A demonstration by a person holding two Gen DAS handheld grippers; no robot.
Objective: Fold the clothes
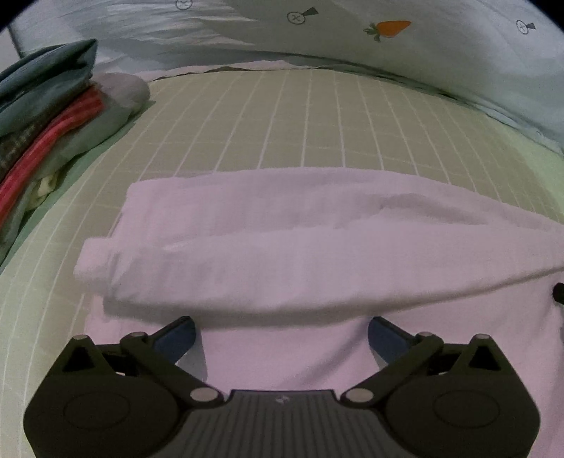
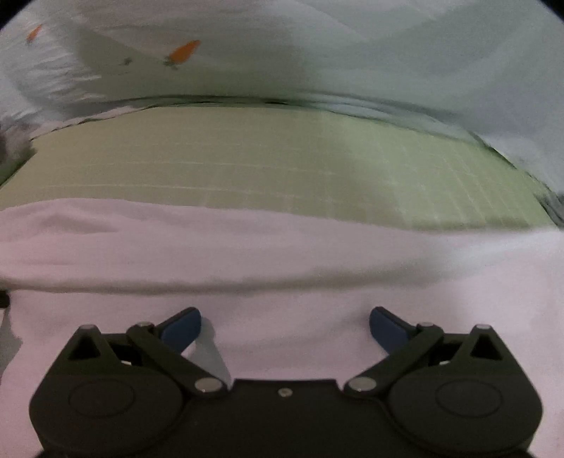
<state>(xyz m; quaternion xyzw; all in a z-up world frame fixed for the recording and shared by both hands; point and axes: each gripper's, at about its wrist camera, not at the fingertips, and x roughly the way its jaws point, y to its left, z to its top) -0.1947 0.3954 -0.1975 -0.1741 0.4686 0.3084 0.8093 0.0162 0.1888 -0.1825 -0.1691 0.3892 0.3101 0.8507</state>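
Note:
A white garment (image 1: 282, 243) lies flat on the green checked sheet (image 1: 299, 116), with a long sleeve folded across its body and the cuff at the left. My left gripper (image 1: 282, 334) hovers over its near part, blue-padded jaws spread wide with only flat cloth beneath. In the right wrist view the same white garment (image 2: 246, 253) fills the lower half, a fold ridge running across it. My right gripper (image 2: 285, 327) stands open above the cloth, holding nothing.
A stack of folded clothes (image 1: 42, 119), teal on top with red stripes below, sits at the left. A pale quilt with carrot prints (image 1: 387, 31) bounds the far side, and the same quilt (image 2: 183, 53) shows blurred in the right view.

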